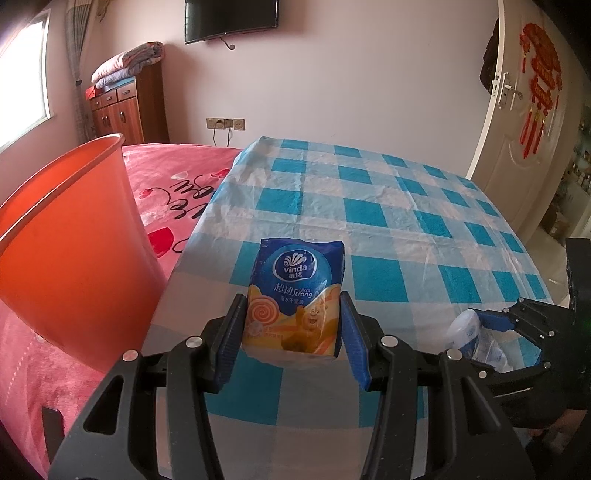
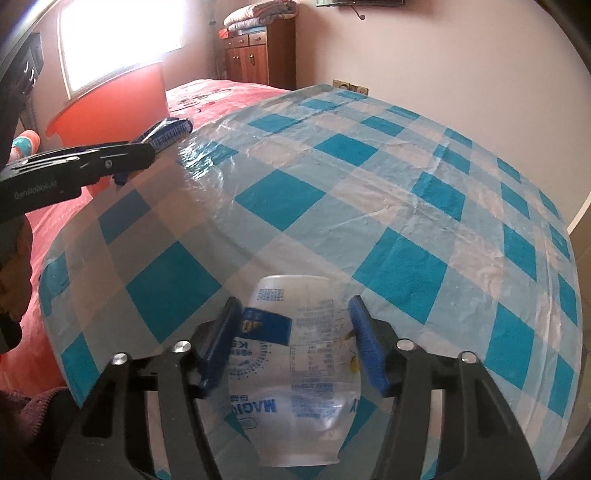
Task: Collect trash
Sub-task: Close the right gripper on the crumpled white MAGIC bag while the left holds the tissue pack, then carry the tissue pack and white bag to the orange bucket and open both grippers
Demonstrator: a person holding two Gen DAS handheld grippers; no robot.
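A blue and yellow Vinda tissue pack [image 1: 295, 295] stands on the checked tablecloth [image 1: 369, 206], and my left gripper [image 1: 293, 306] is shut on its lower half, a blue pad against each side. A clear plastic cup [image 2: 299, 369] with printed labels lies on its side near the table's front edge. My right gripper [image 2: 293, 306] is shut on it, both pads touching its walls. The left wrist view shows the right gripper [image 1: 509, 339] low on the right with the cup [image 1: 465, 332] between its fingers. The left gripper [image 2: 166, 133] reaches in at the upper left of the right wrist view.
An orange plastic bin [image 1: 74, 240] stands on the pink bed [image 1: 173, 192] just left of the table. A wooden cabinet [image 1: 122, 110] with folded quilts stands by the window, a TV [image 1: 231, 18] hangs on the wall, and a white door [image 1: 524, 129] is at the right.
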